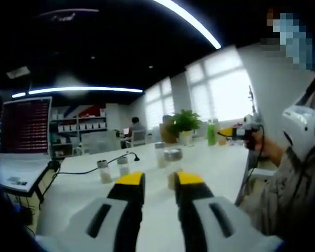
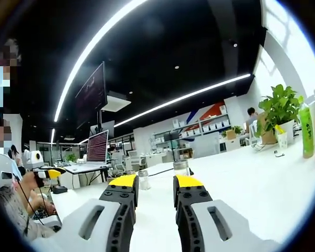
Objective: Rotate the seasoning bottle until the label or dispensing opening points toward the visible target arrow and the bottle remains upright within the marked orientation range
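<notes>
On the white table (image 1: 215,168) stand several small seasoning bottles with grey caps. The nearest bottle (image 1: 172,159) is just beyond my left gripper (image 1: 158,181), whose yellow-tipped jaws are open with nothing between them. Others stand further left (image 1: 104,171) and behind (image 1: 159,153). A person's hand holds my right gripper (image 1: 245,129) up at the table's right side. In the right gripper view, my right gripper (image 2: 155,184) is open and empty above the table (image 2: 252,184). Two bottles (image 2: 181,168) (image 2: 143,179) stand far beyond its tips. My left gripper (image 2: 48,174) appears at the left.
A potted plant (image 1: 185,123) and a green drink bottle (image 1: 212,132) stand at the table's far end; the plant (image 2: 281,107) and green bottle (image 2: 306,131) are also on the right. A laptop (image 1: 25,128) sits left, with a black cable (image 1: 89,169) across the table. A person (image 1: 299,157) sits at the right edge.
</notes>
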The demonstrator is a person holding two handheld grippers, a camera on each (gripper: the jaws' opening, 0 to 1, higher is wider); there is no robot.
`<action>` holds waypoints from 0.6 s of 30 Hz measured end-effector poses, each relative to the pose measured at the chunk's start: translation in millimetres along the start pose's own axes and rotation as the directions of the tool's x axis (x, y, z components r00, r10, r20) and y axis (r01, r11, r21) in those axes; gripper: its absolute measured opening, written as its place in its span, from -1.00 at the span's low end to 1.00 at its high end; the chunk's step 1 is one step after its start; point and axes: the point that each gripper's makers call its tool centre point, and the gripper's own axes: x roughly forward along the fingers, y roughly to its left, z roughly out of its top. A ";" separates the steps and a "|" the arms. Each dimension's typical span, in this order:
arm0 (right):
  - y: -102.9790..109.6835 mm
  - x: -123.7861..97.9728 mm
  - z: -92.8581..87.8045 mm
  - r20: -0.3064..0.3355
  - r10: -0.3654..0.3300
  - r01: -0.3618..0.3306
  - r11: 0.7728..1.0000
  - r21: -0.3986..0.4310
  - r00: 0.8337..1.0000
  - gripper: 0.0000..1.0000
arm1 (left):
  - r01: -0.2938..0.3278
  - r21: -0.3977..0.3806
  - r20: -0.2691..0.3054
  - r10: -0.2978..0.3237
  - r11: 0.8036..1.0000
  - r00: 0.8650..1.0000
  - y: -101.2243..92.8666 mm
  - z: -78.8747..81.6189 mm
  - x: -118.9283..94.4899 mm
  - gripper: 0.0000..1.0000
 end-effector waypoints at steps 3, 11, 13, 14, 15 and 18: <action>-0.1 -0.1 -0.4 -0.004 -0.001 0.001 1.000 -0.005 1.000 -0.49 | -0.003 0.000 -0.005 0.003 1.000 1.000 0.7 -0.6 -0.7 -0.53; -18.8 7.5 -2.2 -0.011 -0.007 0.008 0.998 0.069 1.000 -0.49 | -0.026 0.041 0.018 0.025 0.999 1.000 1.7 16.9 -16.2 -0.53; -19.0 12.3 -2.9 -0.003 0.010 -0.009 0.995 0.098 1.000 -0.49 | -0.046 0.045 0.030 0.045 0.998 0.999 3.5 21.3 -22.2 -0.53; -19.7 15.5 -3.4 -0.006 0.013 -0.013 0.995 0.100 1.000 -0.49 | -0.057 0.046 0.031 0.056 0.997 0.998 4.2 21.7 -24.4 -0.53; -19.3 20.6 -3.4 -0.012 0.018 -0.017 0.995 0.097 1.000 -0.49 | -0.064 0.045 0.029 0.063 0.997 0.998 4.3 21.1 -25.5 -0.53; -15.8 33.3 0.4 -0.020 0.044 -0.042 0.997 0.064 0.999 -0.49 | -0.077 0.046 0.018 0.076 0.996 0.997 1.5 17.7 -26.2 -0.53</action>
